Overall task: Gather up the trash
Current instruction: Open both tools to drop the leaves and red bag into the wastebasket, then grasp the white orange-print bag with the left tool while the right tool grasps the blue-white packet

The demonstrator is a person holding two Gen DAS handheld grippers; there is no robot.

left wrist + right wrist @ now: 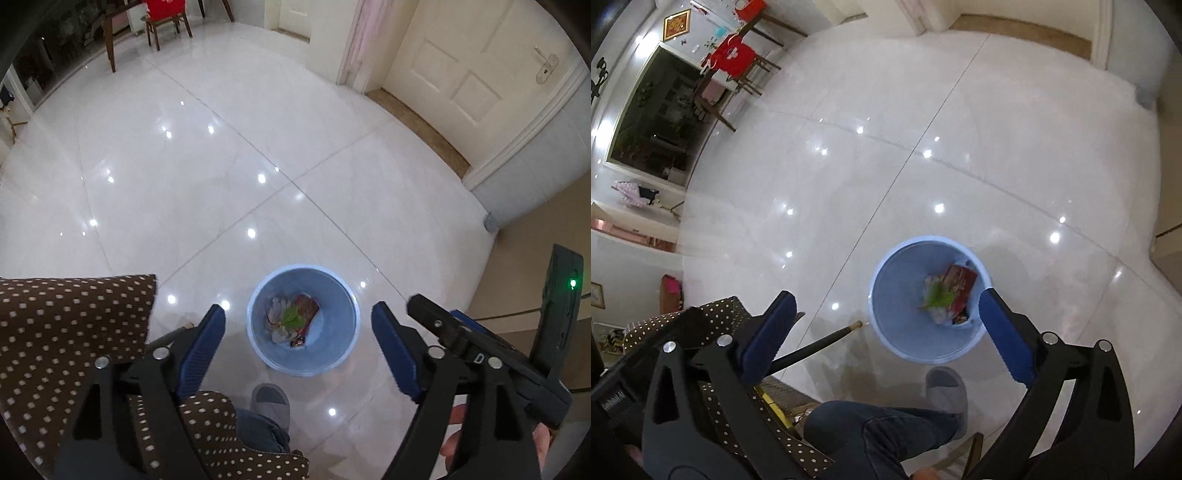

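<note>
Looking down into the round light-blue plastic bin (301, 354) on the glossy white tile floor (184, 166), the trash inside (291, 319) is a blurry pile: crumpled white paper, something green, a red wrapper. Left gripper (298, 325) and right gripper (886, 306) both hang spread wide above it, holding nothing.

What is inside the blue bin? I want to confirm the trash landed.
Inside the blue bin: a red wrapper, a green leafy scrap and crumpled pale paper. Anything beneath them is hidden.
</note>
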